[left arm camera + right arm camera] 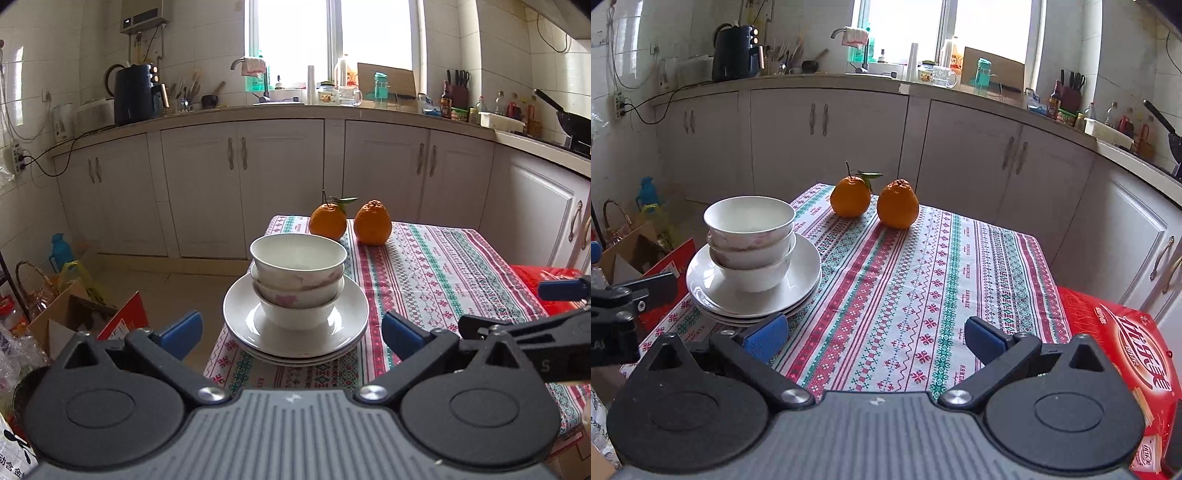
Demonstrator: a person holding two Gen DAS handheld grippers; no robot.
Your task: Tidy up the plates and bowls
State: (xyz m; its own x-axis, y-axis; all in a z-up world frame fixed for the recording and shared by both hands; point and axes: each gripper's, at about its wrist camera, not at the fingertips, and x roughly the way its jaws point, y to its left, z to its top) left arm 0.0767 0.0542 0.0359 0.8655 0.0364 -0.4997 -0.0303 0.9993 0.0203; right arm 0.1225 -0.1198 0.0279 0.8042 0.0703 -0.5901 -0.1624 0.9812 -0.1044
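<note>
Both grippers wide open, empty

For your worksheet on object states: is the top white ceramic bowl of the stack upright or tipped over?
Upright. The top white ceramic bowl sits nested in the bowls below, its open rim facing up and roughly level in both views.

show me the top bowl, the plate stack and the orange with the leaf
top bowl [298, 266], left wrist view, on its outer wall
plate stack [349, 317], left wrist view, on the bare right rim of the top plate
orange with the leaf [850, 197], right wrist view, on the middle of its peel
</note>
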